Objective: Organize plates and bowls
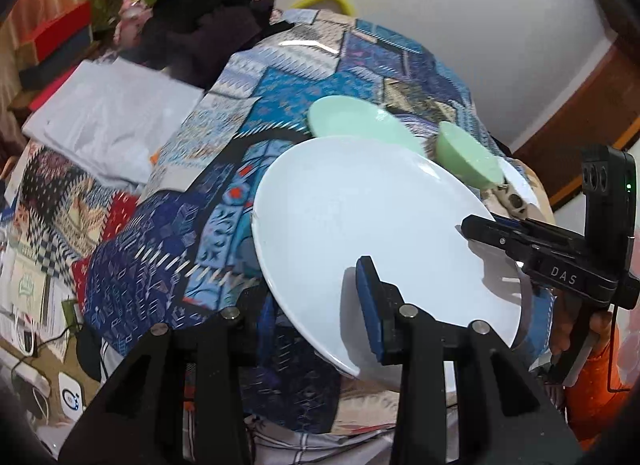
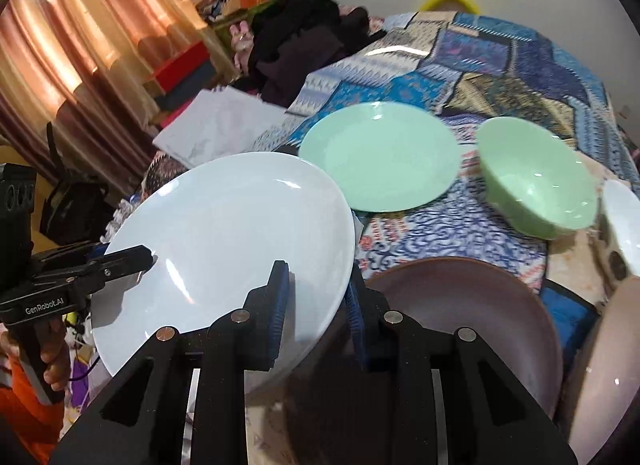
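Black gripper fingers with blue pads fill the foreground of both wrist views, clamped on opposite edges of one white plate (image 2: 224, 241). On the plate's near rim, the left gripper (image 1: 320, 297) has one pad on top and the other hidden underneath. From the other side, the right gripper (image 2: 316, 301) pinches the rim between its pads. Tilted, the plate hangs above a patchwork bedspread (image 2: 500, 65). Beyond it lie a green plate (image 2: 380, 157) and a green bowl (image 2: 536, 177), close together. A brown plate (image 2: 472, 305) sits just beside the white plate, under the right gripper. A white bowl (image 2: 624, 221) shows at the right edge.
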Tool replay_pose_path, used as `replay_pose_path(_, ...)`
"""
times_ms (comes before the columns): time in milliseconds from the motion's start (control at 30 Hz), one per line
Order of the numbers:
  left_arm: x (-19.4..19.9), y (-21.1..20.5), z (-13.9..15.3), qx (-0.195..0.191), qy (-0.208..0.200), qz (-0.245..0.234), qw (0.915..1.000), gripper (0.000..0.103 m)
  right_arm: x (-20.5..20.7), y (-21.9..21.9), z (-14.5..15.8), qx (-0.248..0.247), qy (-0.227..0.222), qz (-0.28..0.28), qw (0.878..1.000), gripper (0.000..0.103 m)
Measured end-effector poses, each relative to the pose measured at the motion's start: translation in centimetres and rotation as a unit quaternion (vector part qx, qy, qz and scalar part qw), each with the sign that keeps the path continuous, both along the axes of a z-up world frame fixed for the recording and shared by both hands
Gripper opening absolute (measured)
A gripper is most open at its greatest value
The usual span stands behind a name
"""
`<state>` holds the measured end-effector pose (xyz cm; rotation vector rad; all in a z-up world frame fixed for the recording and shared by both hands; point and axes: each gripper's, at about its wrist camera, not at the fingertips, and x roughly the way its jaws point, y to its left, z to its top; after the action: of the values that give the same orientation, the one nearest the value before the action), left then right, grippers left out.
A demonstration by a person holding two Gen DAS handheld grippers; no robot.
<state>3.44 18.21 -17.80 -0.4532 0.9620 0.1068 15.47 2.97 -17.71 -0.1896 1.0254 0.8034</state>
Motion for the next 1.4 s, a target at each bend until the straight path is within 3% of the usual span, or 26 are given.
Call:
replay_pose_path(633, 3.3, -7.3, 2.3, 0.01, -0.028, -0.094, 0.9951, 0.038, -1.3, -8.4, 2.4, 0.019, -0.031, -0.086, 0.996, 0.025)
replay_pose_path(1400, 6.4, -13.4, -1.2, 0.005, 0.027, -0.173, 0.9845, 0.038, -2.1, -15.2, -0.9, 0.01, 0.015, -0.155, 0.988, 0.025)
